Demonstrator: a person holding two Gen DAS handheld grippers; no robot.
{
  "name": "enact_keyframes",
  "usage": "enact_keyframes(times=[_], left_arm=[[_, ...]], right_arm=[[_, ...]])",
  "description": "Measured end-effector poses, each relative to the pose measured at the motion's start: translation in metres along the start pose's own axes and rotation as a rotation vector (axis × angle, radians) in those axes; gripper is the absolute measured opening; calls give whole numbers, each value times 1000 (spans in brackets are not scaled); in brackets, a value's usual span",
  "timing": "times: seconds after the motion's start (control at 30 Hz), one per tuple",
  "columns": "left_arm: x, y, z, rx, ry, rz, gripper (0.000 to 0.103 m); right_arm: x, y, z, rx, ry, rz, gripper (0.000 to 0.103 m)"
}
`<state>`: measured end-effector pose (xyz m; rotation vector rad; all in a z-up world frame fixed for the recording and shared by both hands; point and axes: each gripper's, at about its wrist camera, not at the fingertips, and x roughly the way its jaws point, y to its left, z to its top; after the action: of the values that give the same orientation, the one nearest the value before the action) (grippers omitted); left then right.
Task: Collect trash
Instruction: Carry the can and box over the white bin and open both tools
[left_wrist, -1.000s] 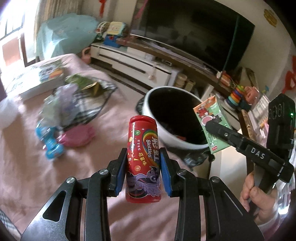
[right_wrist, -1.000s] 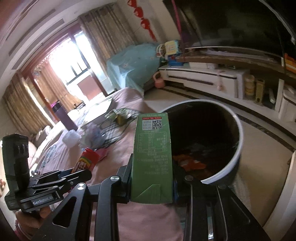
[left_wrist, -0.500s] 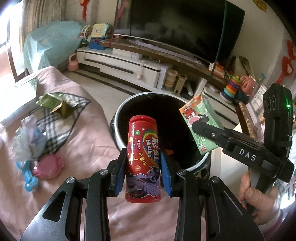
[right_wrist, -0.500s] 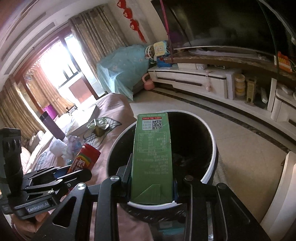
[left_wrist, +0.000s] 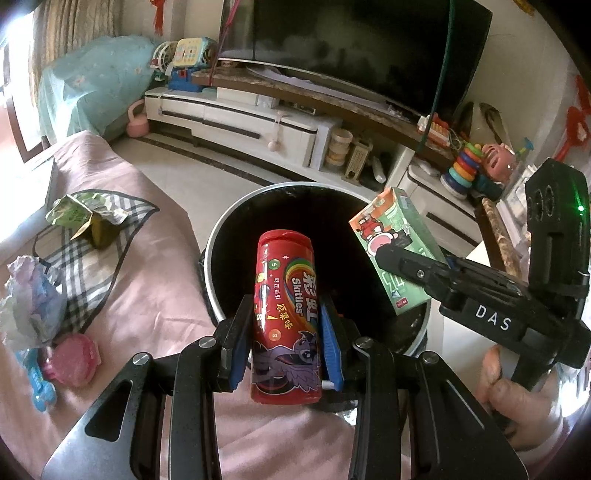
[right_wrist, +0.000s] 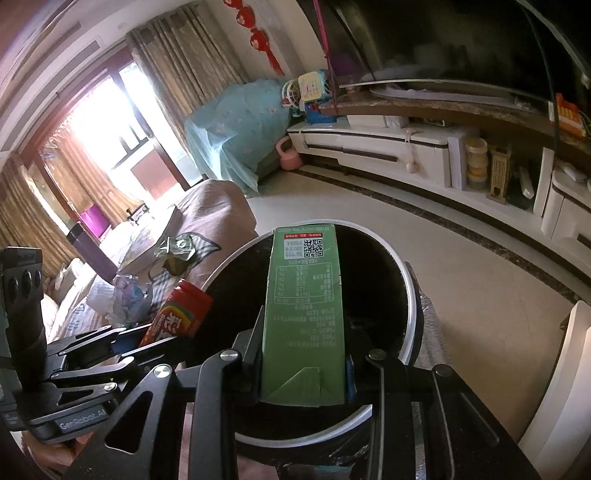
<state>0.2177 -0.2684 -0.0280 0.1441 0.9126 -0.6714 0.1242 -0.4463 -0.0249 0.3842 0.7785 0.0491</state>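
Left wrist view: our left gripper (left_wrist: 284, 332) pinches a red candy tube (left_wrist: 284, 317) upright between its blue pads, held over the near rim of the round black bin (left_wrist: 221, 236). At 3 o'clock our right gripper (left_wrist: 397, 275) clamps a green carton (left_wrist: 397, 225), tilted above the bin's right edge. On the pink blanket (left_wrist: 155, 295) at 9 o'clock we see a checked cloth (left_wrist: 96, 269), crumpled wrappers (left_wrist: 33, 299) and a pink lid (left_wrist: 74, 354). Right wrist view: the carton stands upright in our closed pads, over the bin's mouth.
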Motion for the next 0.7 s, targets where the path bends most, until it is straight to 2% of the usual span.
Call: enact_keyframes(times=[0.27, 0.33, 0.37, 0.4, 0.43, 0.5, 0.57, 0.7], left_arm=[[8, -6, 7, 12, 11, 3, 35], [6, -5, 7, 8, 12, -1, 49], [5, -4, 6, 5, 6, 0, 61], [0, -3, 5, 4, -9, 6, 65], [-3, -1, 4, 4, -17, 13, 67], [-9, 4, 1, -7, -24, 27, 76], [-18, 11, -5, -28, -39, 30, 76], [-32, 32, -22, -80, -46, 46, 76]], right_arm=[[11, -5, 7, 4, 24, -4, 33], [9, -6, 7, 11, 19, -5, 36], [10, -7, 9, 15, 18, -3, 36], [9, -9, 10, 25, 15, 0, 44], [9, -10, 10, 31, 12, 3, 56], [5, -11, 9, 44, 0, 13, 65], [3, -9, 8, 48, -10, 23, 67], [-5, 1, 2, 51, -33, 42, 81]])
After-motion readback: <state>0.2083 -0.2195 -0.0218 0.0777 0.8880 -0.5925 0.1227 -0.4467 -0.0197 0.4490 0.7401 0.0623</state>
